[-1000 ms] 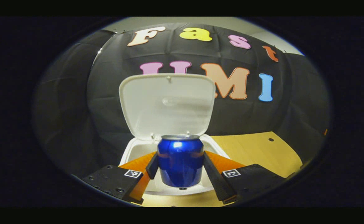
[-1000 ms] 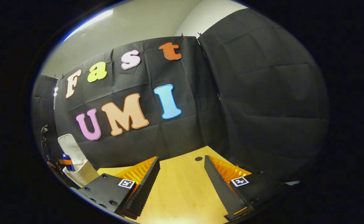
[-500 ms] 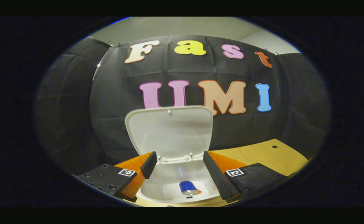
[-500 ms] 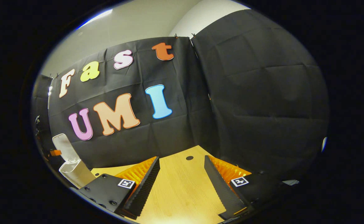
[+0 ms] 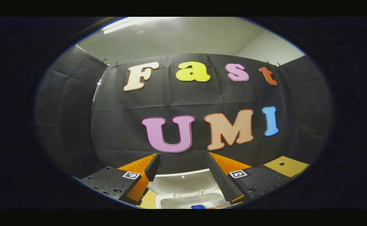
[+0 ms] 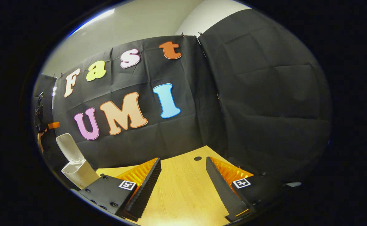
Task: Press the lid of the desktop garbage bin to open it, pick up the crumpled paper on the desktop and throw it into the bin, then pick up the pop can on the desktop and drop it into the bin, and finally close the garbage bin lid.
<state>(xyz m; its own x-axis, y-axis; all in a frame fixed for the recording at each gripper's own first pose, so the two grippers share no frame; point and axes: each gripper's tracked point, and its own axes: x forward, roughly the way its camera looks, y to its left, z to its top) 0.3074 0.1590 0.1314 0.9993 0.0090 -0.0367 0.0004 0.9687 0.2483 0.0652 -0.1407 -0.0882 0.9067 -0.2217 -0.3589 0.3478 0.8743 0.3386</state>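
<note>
I'm looking along my left gripper (image 5: 182,163) and its fingers are spread apart with nothing between them, hanging above the garbage bin (image 5: 189,201). The bin is my landmark here. Its lid (image 5: 183,183) stands raised, a pale curve just beyond the fingertips, and below the lid's hinge I can see down into the open mouth. Right at the bottom edge of the left gripper view there's a sliver of blue inside the bin: that's the pop can (image 5: 198,207), lying in there, mostly cut off. Whether the crumpled paper is in with it, I can't tell from this angle. To the right of the bin a corner of the wooden desktop (image 5: 285,164) peeks out, with a small dark hole in it.

Over to the right gripper view, and this one gives me the bin from the side, far off to the left: white body (image 6: 78,172), lid (image 6: 69,147) tipped up and back. Its inside is hidden from here. My right gripper (image 6: 183,163) is well to the right of the bin, low over bare desktop (image 6: 183,188), fingers wide apart, gripping nothing. Above the bin, at the far left edge, I catch part of the left gripper and the hand (image 6: 40,138) holding it, too small to make out more.
</note>
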